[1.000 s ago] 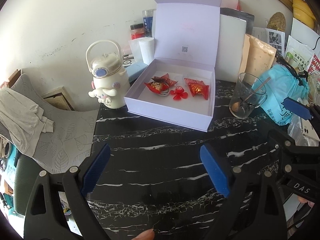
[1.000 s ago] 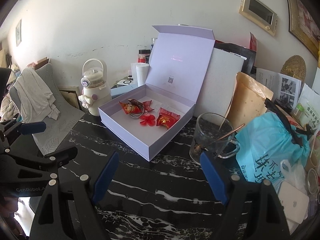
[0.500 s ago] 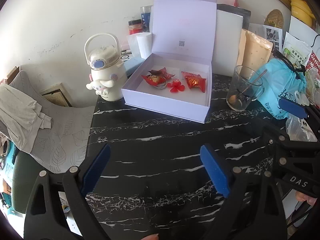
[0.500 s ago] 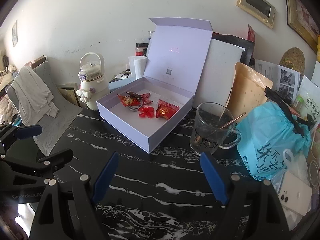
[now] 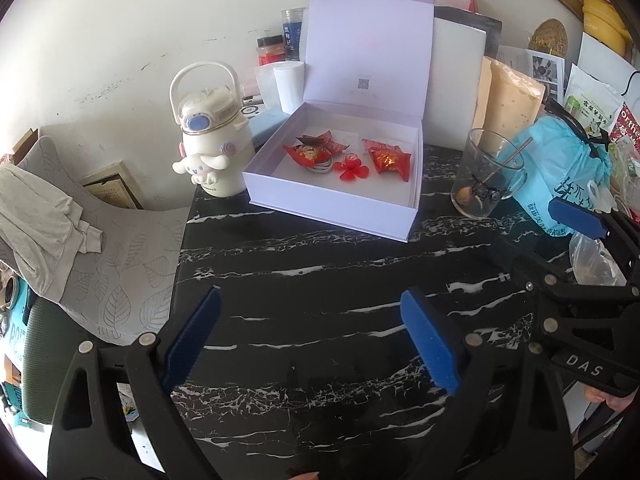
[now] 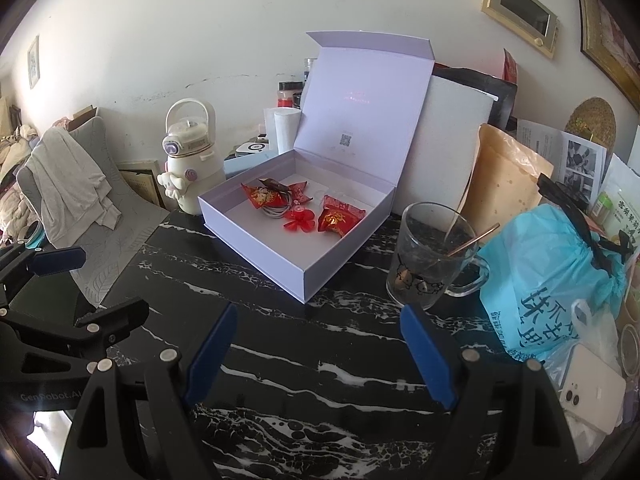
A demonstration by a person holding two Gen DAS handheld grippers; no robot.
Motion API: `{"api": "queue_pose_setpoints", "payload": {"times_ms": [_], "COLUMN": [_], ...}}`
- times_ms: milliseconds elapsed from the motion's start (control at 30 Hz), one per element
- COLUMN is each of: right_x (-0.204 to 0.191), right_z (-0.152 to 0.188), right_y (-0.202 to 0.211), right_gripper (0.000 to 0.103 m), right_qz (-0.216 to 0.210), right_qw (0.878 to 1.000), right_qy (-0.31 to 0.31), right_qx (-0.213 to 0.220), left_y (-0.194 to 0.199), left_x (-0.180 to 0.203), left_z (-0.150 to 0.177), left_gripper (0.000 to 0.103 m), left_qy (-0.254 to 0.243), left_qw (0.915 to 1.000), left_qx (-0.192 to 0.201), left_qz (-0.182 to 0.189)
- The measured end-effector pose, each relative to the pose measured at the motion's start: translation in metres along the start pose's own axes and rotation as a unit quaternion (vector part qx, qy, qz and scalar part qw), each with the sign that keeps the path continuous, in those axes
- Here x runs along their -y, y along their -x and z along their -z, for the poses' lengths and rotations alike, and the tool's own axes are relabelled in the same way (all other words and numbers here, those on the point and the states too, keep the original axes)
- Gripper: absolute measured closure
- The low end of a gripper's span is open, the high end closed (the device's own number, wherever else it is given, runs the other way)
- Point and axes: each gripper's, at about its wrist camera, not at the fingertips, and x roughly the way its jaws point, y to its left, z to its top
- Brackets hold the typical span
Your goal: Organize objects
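An open lilac gift box (image 5: 328, 216) (image 6: 256, 248) stands at the back of the black marble table (image 5: 320, 264), its lid upright. Inside lie two red candy wrappers (image 5: 310, 154) (image 5: 388, 158), a red flower-shaped piece (image 5: 352, 170) (image 6: 300, 222) and a coiled cable. My left gripper (image 5: 310, 312) hovers open and empty over bare tabletop in front of the box. My right gripper (image 6: 318, 320) is open and empty too, short of the box's near corner. Each gripper shows at the edge of the other's view, the right one (image 5: 548, 240) and the left one (image 6: 88, 284).
A cream character bottle (image 5: 208, 148) stands left of the box. A glass mug with a spoon (image 6: 432, 256), a blue plastic bag (image 6: 548, 280), a kraft pouch (image 6: 504, 184) and a white phone (image 6: 588, 396) crowd the right. A chair with grey cloth (image 5: 44, 220) is beyond the table's left edge.
The left gripper has drawn back very slightly from the box. Both grippers stay open and empty, and nothing on the table has moved.
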Motion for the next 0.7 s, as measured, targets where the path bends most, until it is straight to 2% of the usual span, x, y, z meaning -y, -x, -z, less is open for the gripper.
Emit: {"api": "queue_pose_setpoints", "payload": {"times_ms": [700], "right_x": [0.002], "right_z": [0.000], "right_y": [-0.008], "right_gripper": [0.019], "right_qz": [0.001], "right_qw": [1.000], "right_qy": [0.000], "right_qx": [-0.009], "left_y": [-0.010], "left_x": [0.001], "left_z": [0.002], "left_gripper": [0.012], "left_qy": [0.005], "left_qw": [0.9998], "left_qx": [-0.014], "left_qz": [0.010]}}
